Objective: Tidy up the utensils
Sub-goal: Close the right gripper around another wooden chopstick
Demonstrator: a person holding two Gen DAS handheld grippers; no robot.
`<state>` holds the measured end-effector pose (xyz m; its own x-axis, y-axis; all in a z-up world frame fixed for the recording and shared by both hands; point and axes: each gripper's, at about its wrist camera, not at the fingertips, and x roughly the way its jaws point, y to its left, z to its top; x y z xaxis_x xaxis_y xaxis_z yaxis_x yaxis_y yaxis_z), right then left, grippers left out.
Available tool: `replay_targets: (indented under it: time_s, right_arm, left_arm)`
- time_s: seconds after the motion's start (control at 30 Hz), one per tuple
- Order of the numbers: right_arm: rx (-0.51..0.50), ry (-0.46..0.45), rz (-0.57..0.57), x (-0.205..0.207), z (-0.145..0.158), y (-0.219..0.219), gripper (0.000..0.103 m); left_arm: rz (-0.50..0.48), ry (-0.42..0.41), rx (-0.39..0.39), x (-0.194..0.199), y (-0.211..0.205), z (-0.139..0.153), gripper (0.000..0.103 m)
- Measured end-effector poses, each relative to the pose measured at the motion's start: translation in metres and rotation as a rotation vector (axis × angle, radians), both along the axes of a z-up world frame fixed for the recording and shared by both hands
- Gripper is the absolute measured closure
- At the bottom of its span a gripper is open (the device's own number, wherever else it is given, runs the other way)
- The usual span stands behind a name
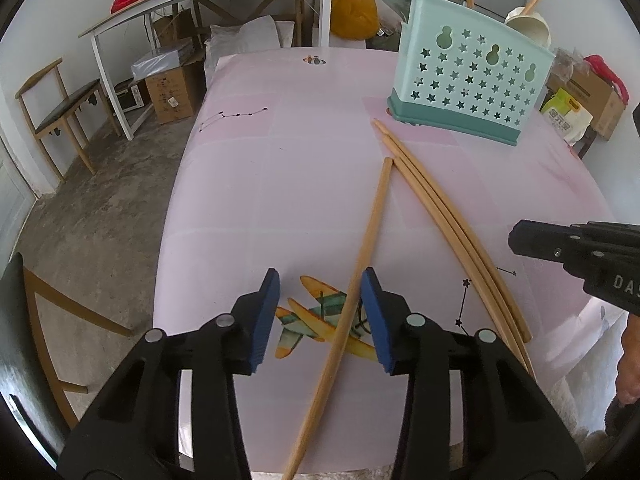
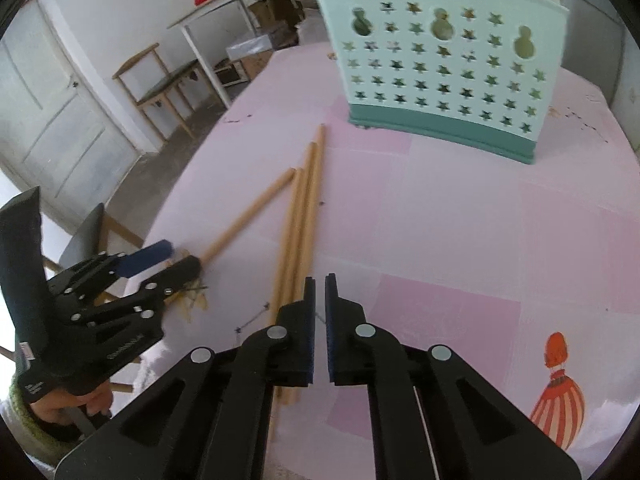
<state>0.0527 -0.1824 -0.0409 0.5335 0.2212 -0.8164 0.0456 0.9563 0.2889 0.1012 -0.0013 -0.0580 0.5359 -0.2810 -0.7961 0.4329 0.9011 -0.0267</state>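
A mint-green utensil holder (image 1: 468,76) with star holes stands at the far right of the pink table; it also shows in the right wrist view (image 2: 440,64). A single wooden chopstick (image 1: 360,272) lies between the blue pads of my open left gripper (image 1: 320,312), not gripped. Three more chopsticks (image 1: 452,224) lie together to its right; they also show in the right wrist view (image 2: 304,216). My right gripper (image 2: 320,292) is shut and empty, hovering over the near ends of those chopsticks. Sticks and a cup stand in the holder.
The pink table (image 1: 260,184) has printed pictures, an aeroplane (image 1: 320,316) and a figure (image 2: 558,392). A wooden chair (image 1: 56,116), a white desk (image 1: 208,0) and cardboard boxes (image 1: 172,92) stand beyond the left edge. Bags and boxes (image 1: 580,100) lie at the right.
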Motion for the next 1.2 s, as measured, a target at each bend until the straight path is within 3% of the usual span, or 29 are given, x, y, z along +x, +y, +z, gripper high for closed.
replay_targets:
  time_s: [0.3, 0.43, 0.6, 0.67, 1.03, 1.2]
  right_arm:
    - [-0.020, 0.031, 0.044, 0.010, -0.012, 0.014, 0.097]
    - [-0.035, 0.039, 0.054, 0.015, -0.016, 0.015, 0.087]
    - [-0.070, 0.034, 0.062, 0.017, -0.017, 0.017, 0.087]
    - [-0.090, 0.035, 0.054, 0.018, -0.017, 0.017, 0.096]
    - [-0.083, 0.114, 0.025, -0.014, -0.016, -0.019, 0.097]
    - [-0.115, 0.125, 0.041, -0.027, -0.013, -0.027, 0.095]
  left_arm:
    - [-0.017, 0.016, 0.020, -0.004, -0.003, 0.001, 0.077]
    - [-0.021, 0.024, 0.024, -0.006, -0.003, 0.001, 0.082]
    - [-0.028, 0.043, 0.017, -0.007, -0.005, 0.002, 0.090]
    - [-0.031, 0.063, -0.002, -0.006, -0.003, 0.002, 0.094]
    - [-0.059, 0.293, -0.206, -0.014, 0.007, 0.000, 0.098]
    - [-0.075, 0.277, -0.190, -0.017, 0.004, 0.004, 0.096]
